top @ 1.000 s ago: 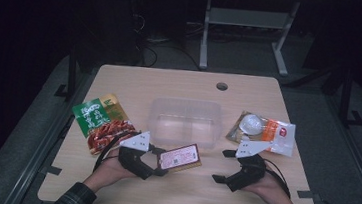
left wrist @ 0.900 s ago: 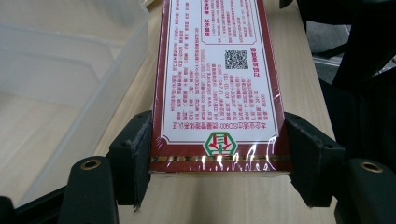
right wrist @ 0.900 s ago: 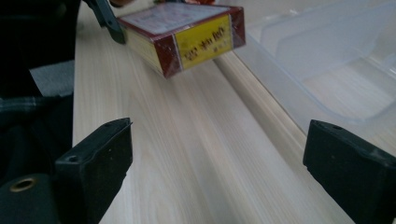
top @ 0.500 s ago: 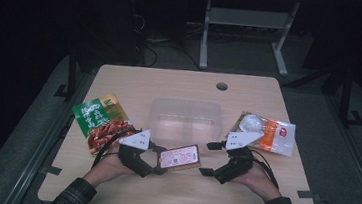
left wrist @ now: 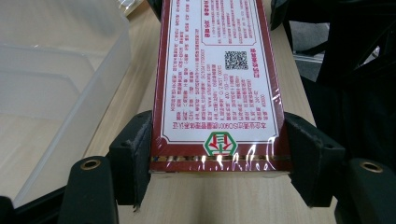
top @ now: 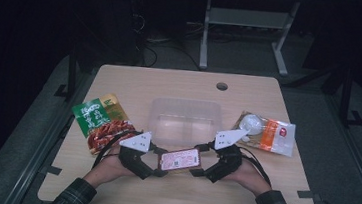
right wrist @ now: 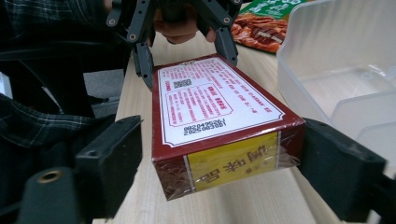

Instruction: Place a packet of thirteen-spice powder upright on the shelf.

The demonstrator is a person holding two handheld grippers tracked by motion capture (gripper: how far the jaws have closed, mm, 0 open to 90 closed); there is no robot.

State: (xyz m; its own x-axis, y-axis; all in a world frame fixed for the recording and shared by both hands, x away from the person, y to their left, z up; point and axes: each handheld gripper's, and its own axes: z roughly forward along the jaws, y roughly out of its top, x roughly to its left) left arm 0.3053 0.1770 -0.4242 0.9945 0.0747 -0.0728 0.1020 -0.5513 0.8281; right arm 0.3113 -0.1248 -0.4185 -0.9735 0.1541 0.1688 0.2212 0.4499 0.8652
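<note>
Clear plastic divided bin (top: 186, 118) sits at twelve o'clock from the wrapped maroon rectangular box (top: 180, 159). Left gripper (top: 156, 166) clamps the box's end; right gripper (top: 199, 160), jaws just closing, straddles the other end, one pad touching, one apart.

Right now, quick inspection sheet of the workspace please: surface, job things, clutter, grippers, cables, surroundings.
Surface: light wooden table, round grommet hole near the far edge.
Job's things: dark red box with white label, lying flat at the near middle; clear plastic bin just behind it, nothing seen inside.
Clutter: green and red snack pouch at left, orange and white food pack at right.
Grippers: left gripper clamps one end of the box; right gripper straddles the other end, jaws just closing, a gap on one side.
Cables: black cables trail from both grippers.
Surroundings: dark room, grey stand behind the table.
</note>
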